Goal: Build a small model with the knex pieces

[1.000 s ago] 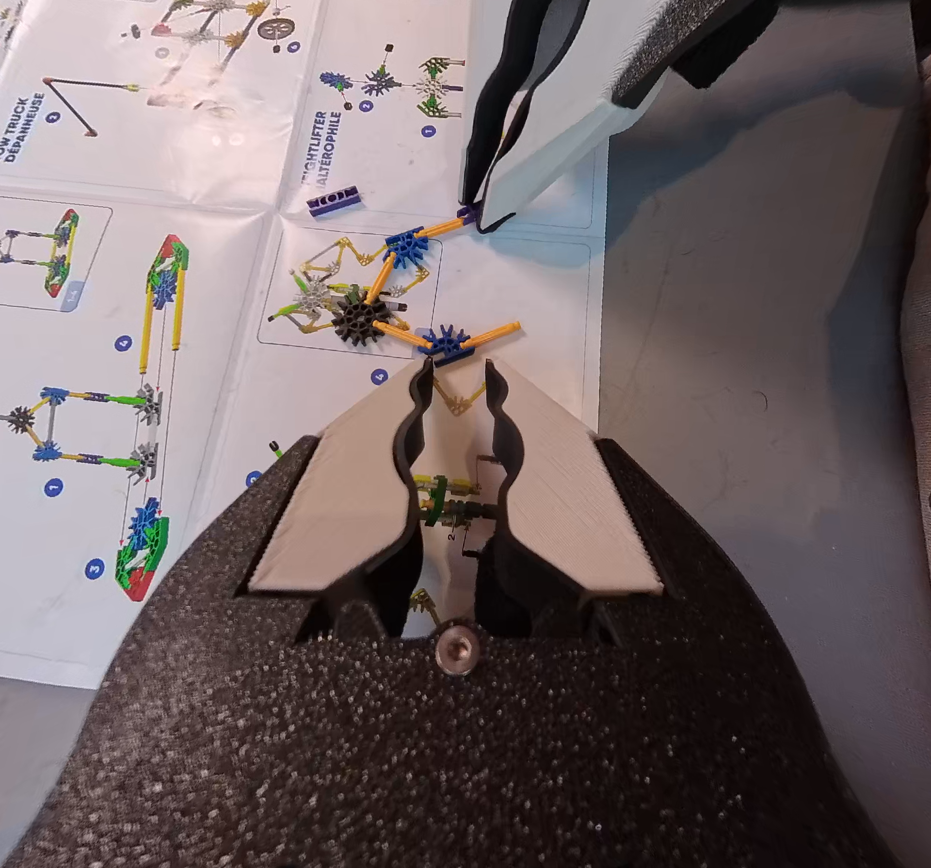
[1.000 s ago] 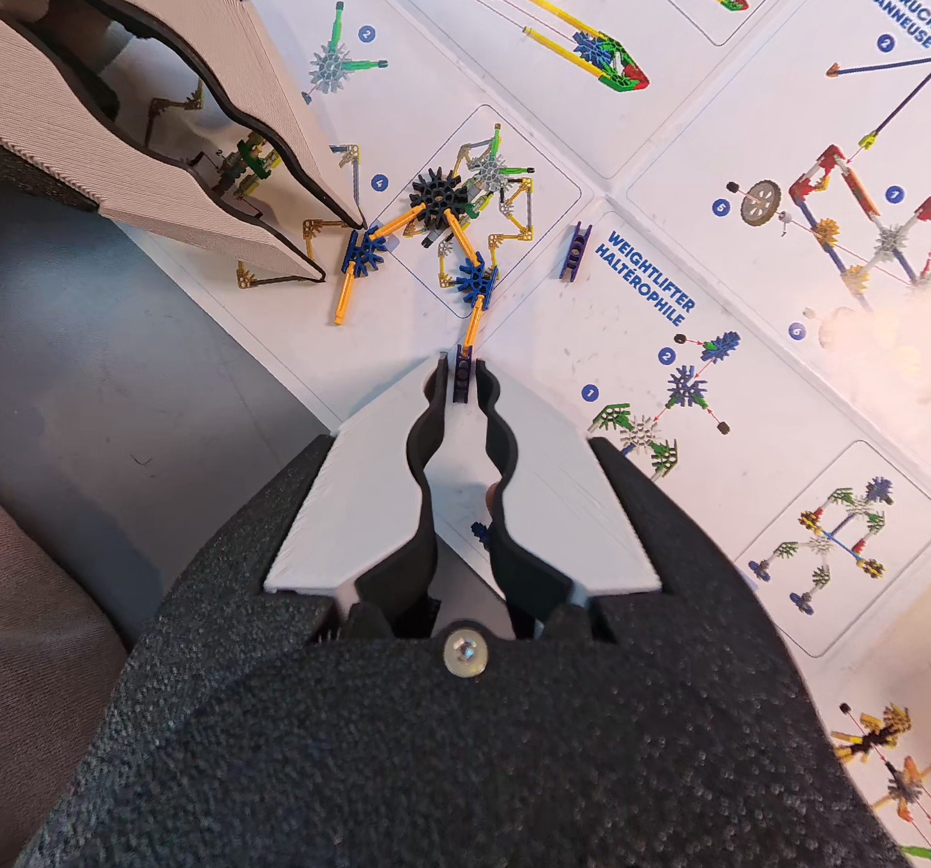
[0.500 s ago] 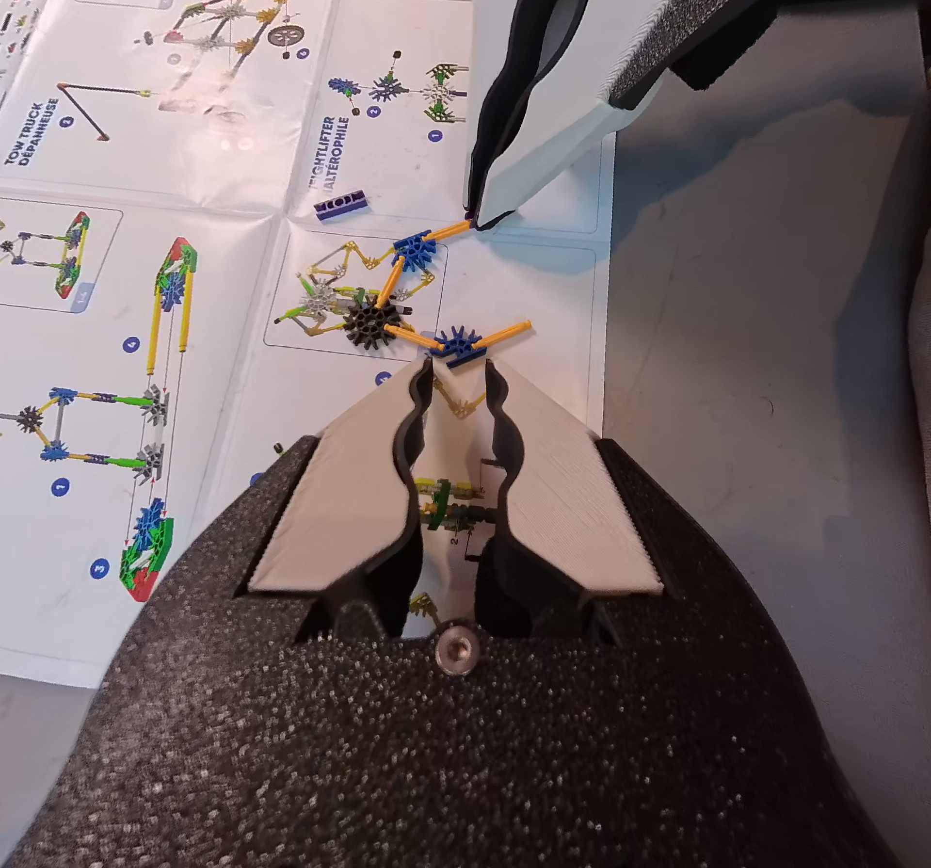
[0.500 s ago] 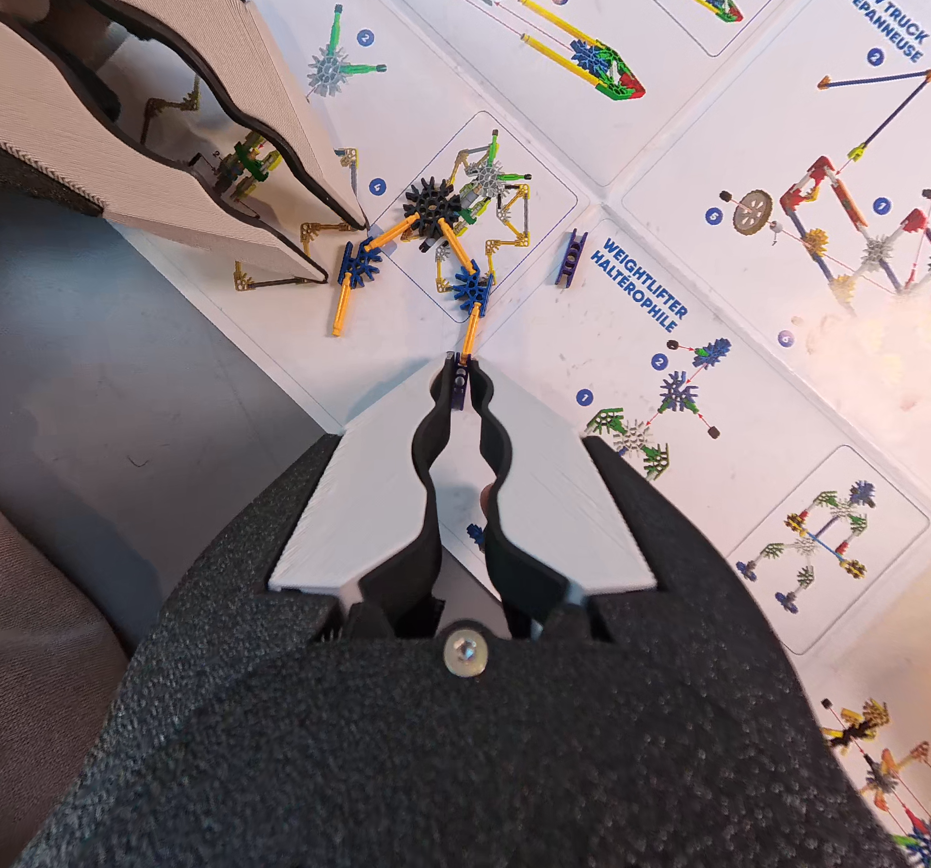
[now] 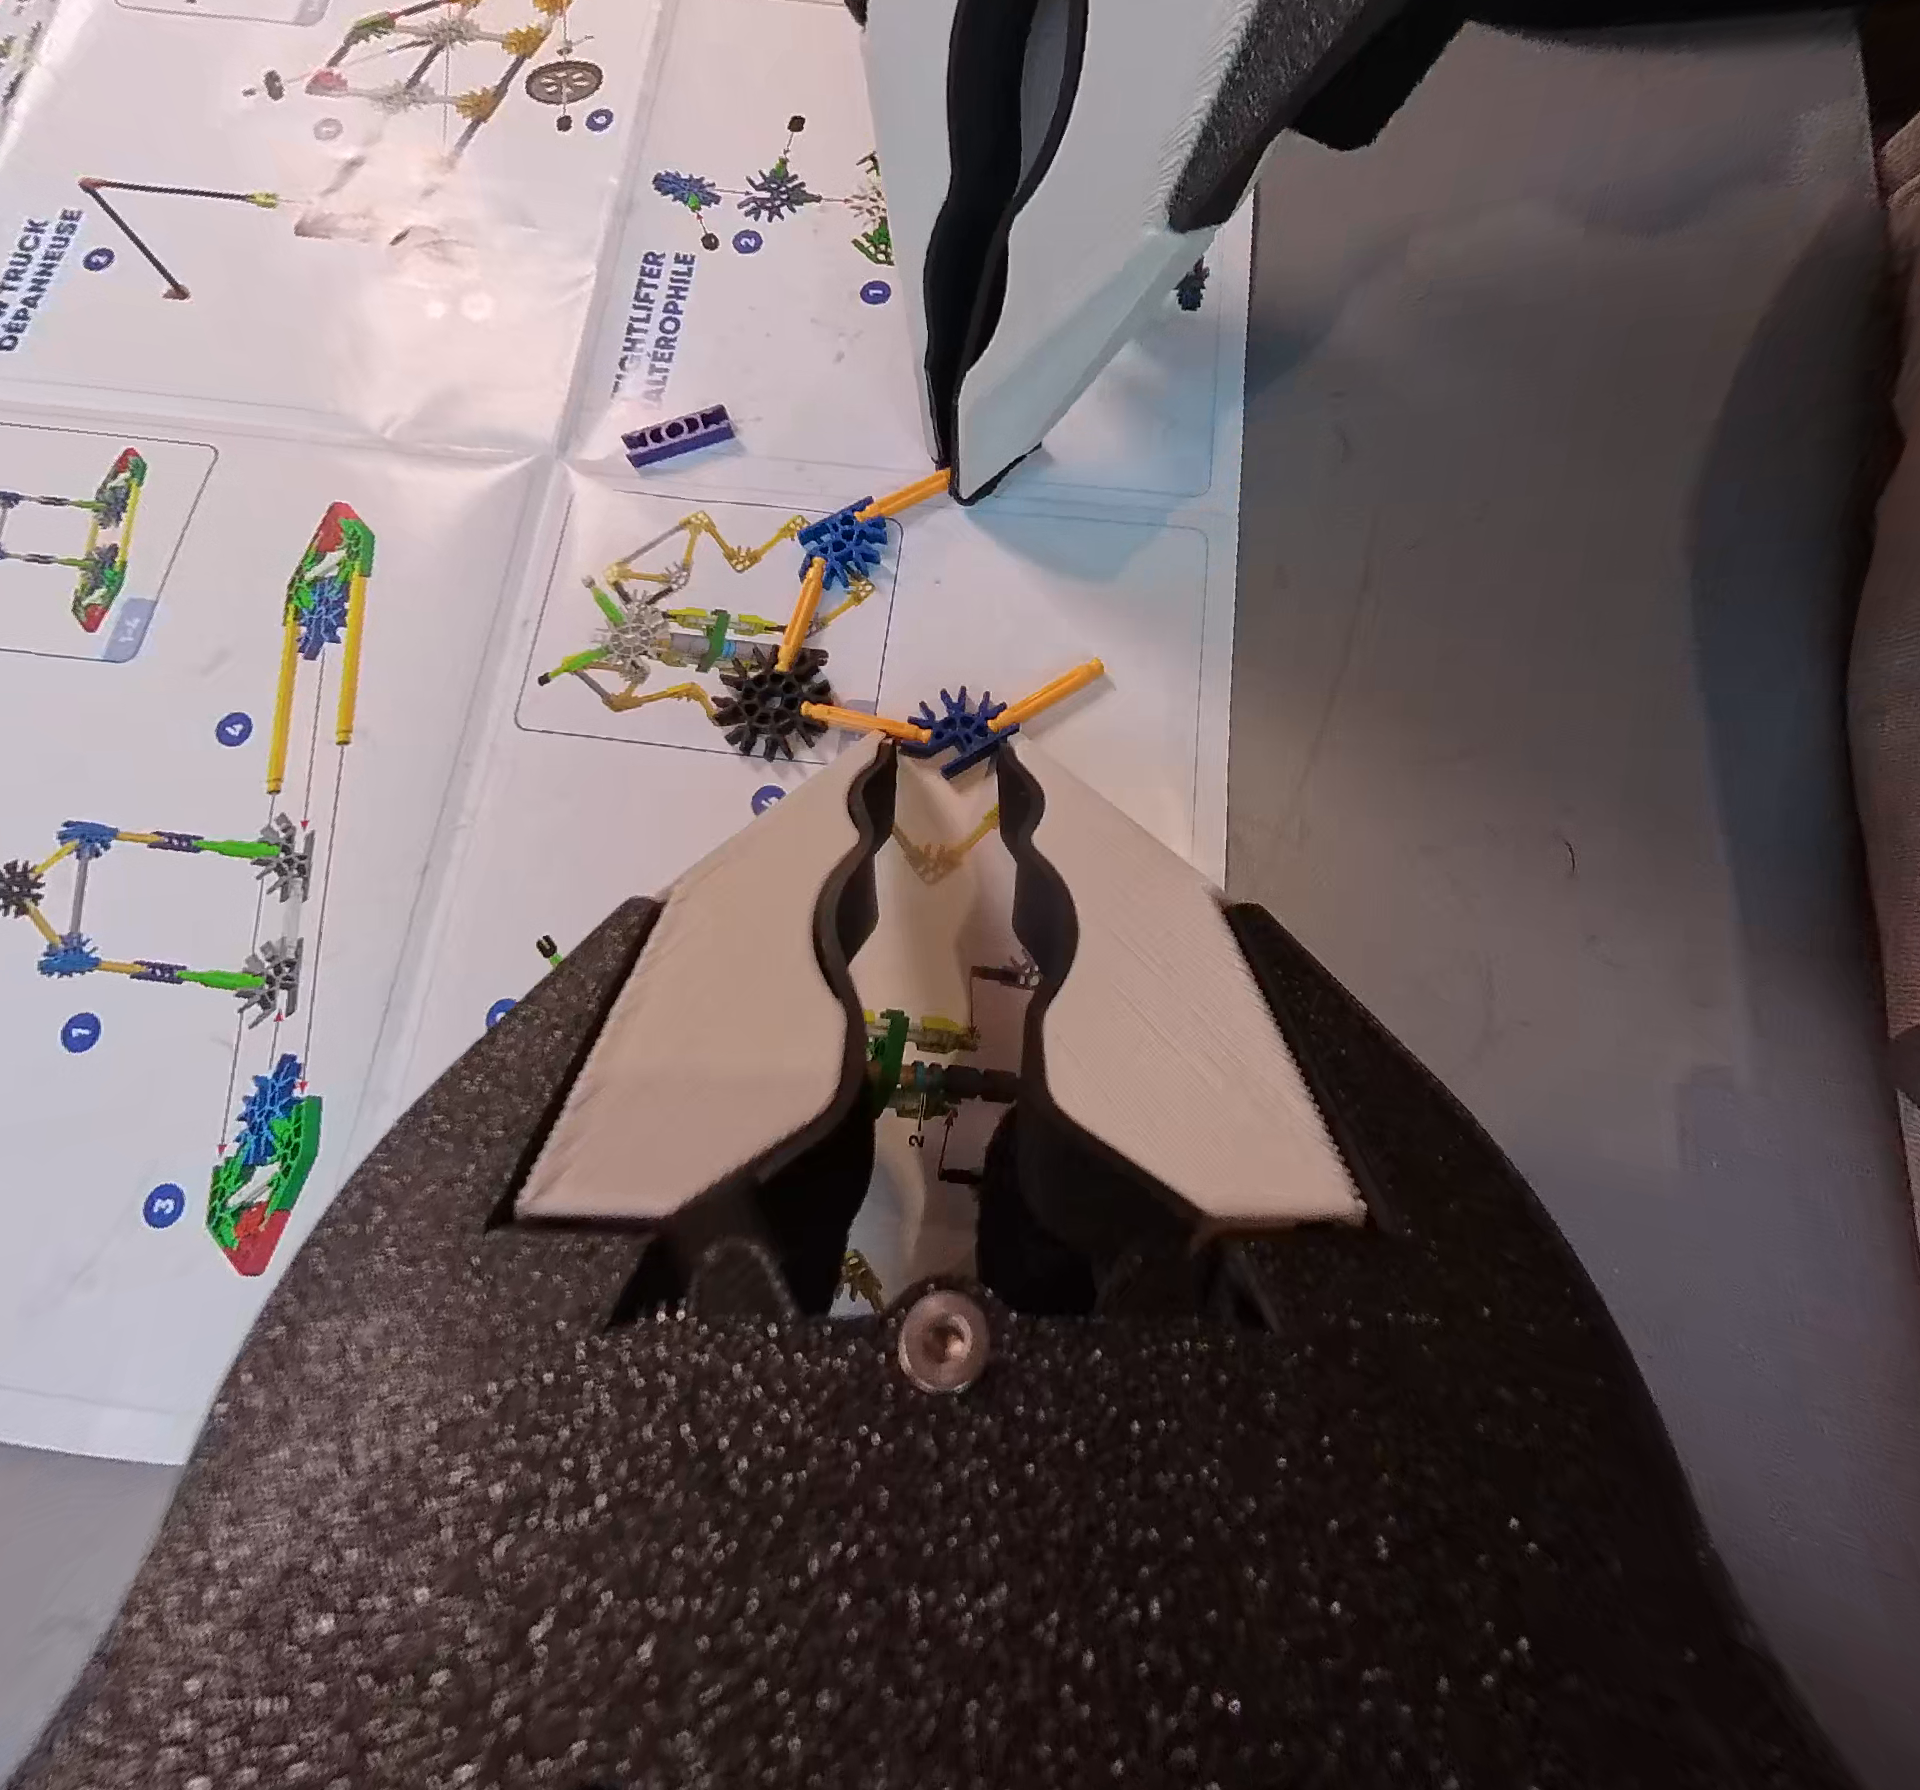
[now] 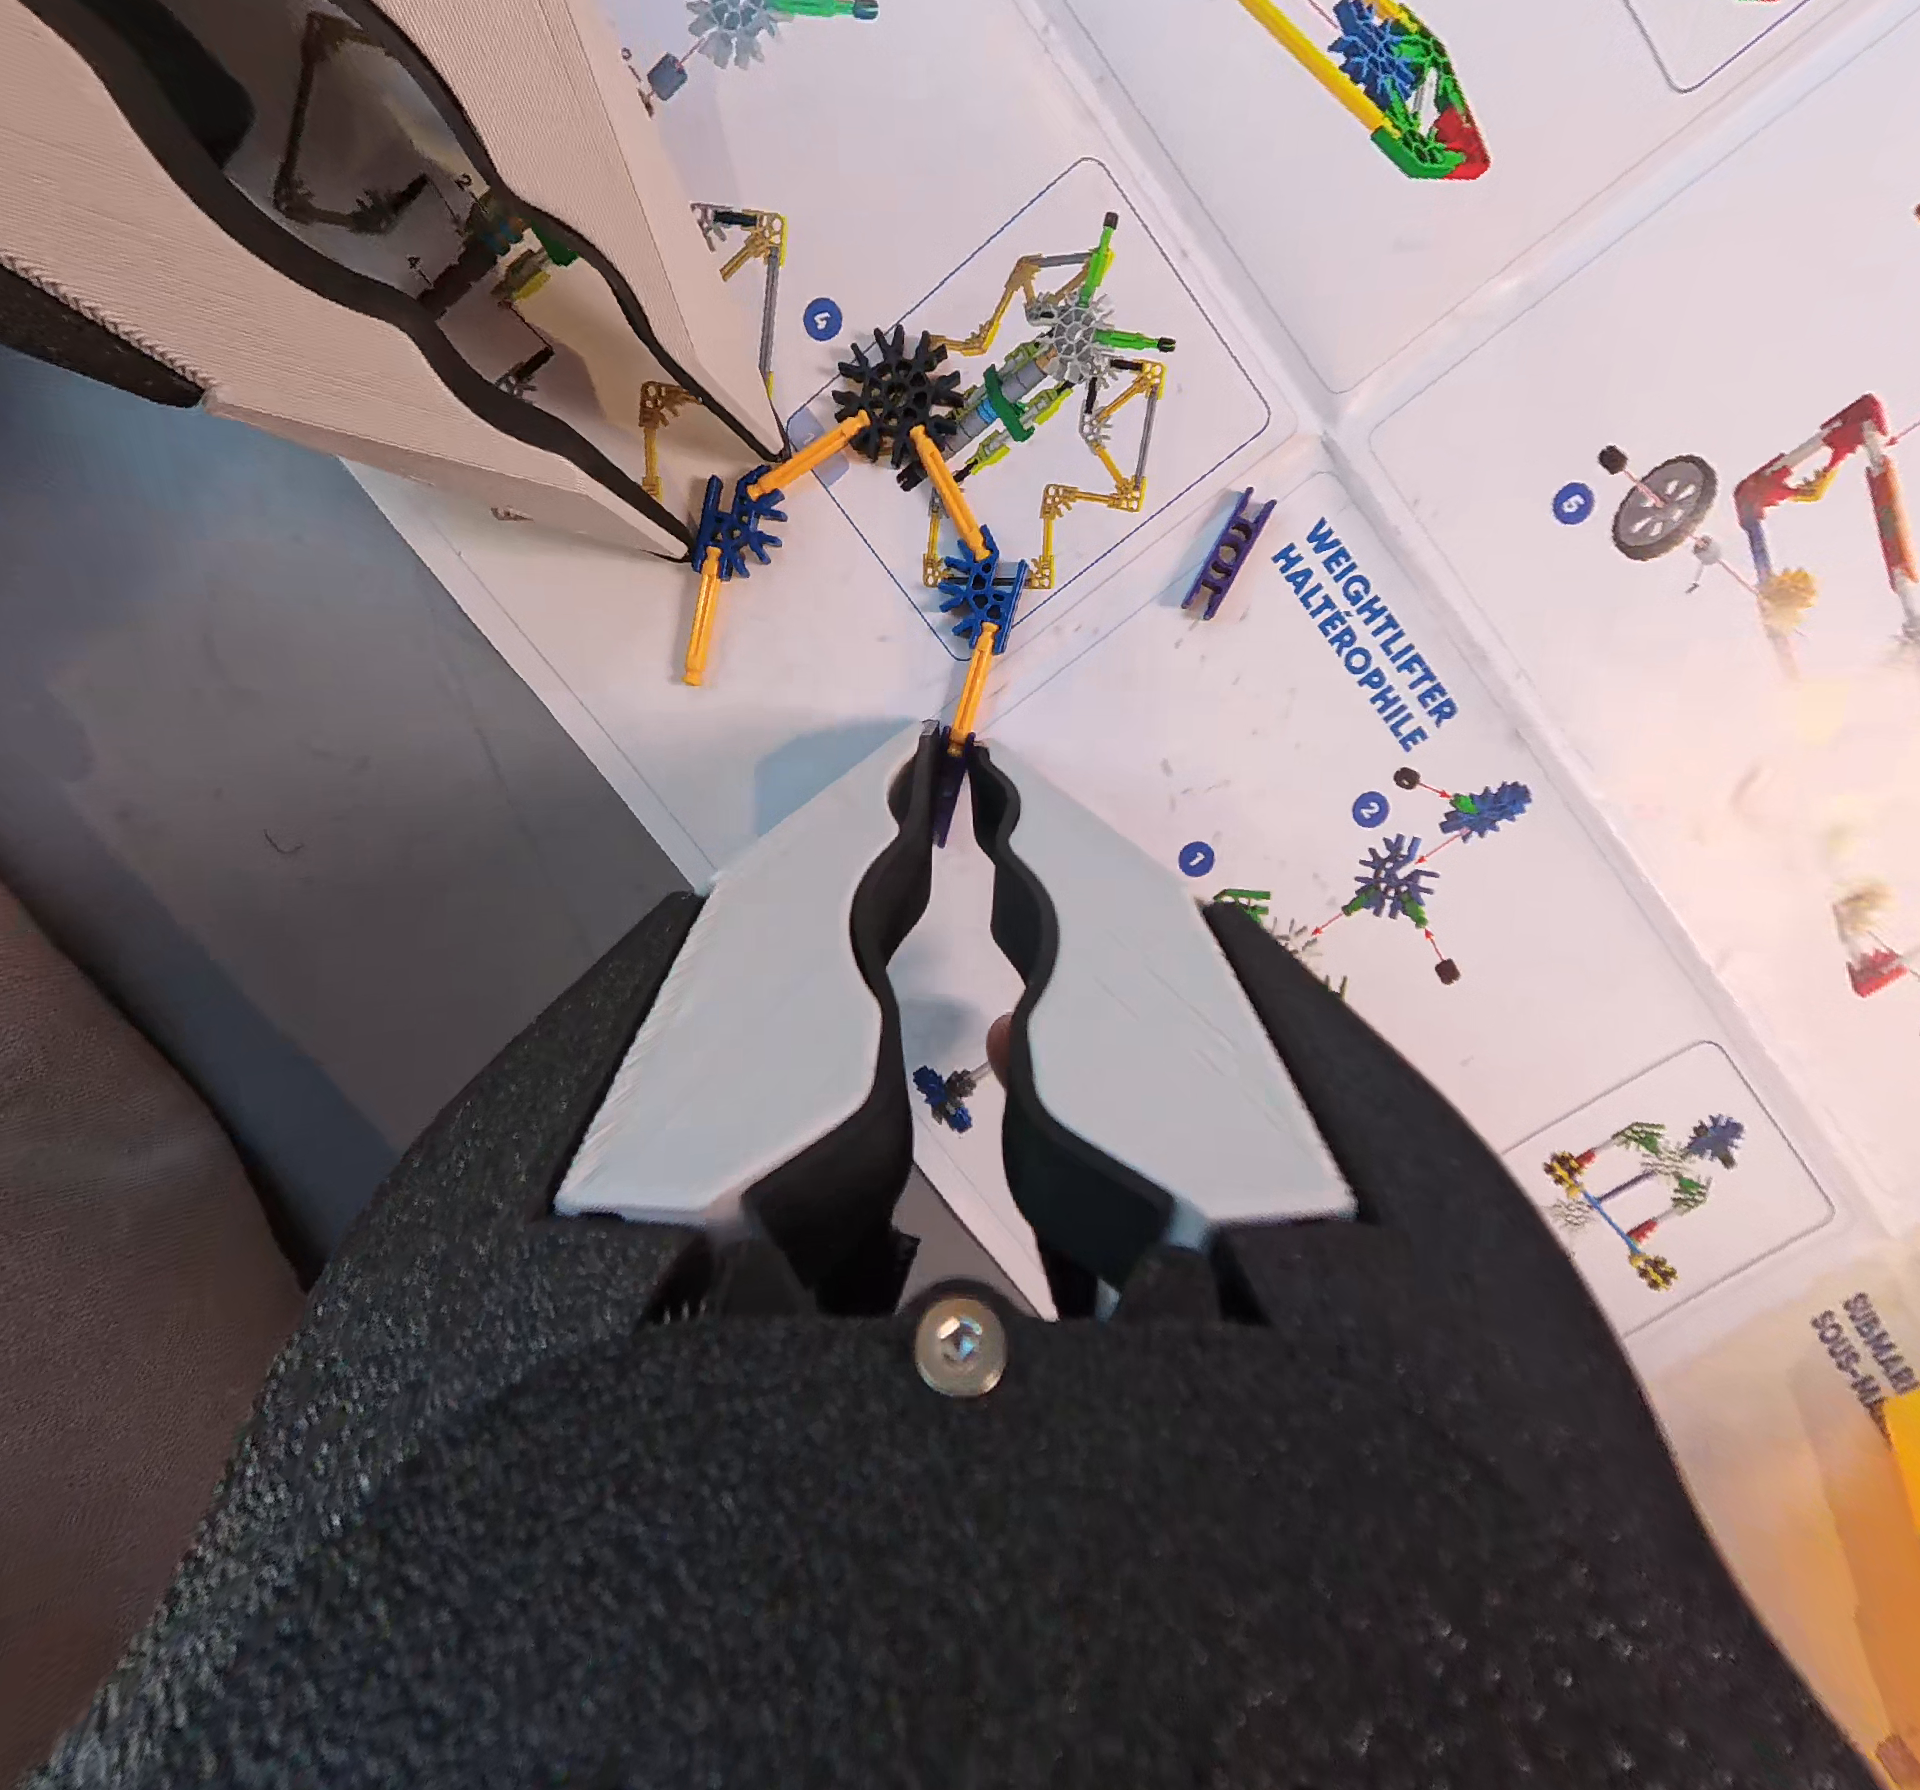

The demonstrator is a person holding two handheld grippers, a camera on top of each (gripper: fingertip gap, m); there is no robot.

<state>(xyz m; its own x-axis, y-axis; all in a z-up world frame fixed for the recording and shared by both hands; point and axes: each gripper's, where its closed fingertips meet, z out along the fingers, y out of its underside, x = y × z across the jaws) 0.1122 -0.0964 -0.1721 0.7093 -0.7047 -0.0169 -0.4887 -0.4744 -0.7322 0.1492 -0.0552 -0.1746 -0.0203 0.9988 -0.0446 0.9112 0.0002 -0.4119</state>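
The right gripper (image 6: 954, 753) pinches a small purple connector (image 6: 945, 800) against the tip of an orange rod (image 6: 974, 691). The left gripper (image 5: 943, 753) stands open, its tips at a blue snowflake connector (image 5: 961, 717) (both sit on the instruction sheet (image 5: 436, 369)), linked by rods to a black hub (image 5: 774, 699).

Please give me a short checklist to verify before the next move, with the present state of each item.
1. right gripper shut on the small purple connector: ok.
2. Orange rod tip meets that connector: ok; fully seated: cannot tell.
3. left gripper open, its tips on either side of the near blue connector: ok.
4. Left tips clamp that connector: not ok, a gap remains.
5. Black hub joined by rods to both blue connectors: ok.
6. Spare purple piece lies apart on the instruction sheet: ok.
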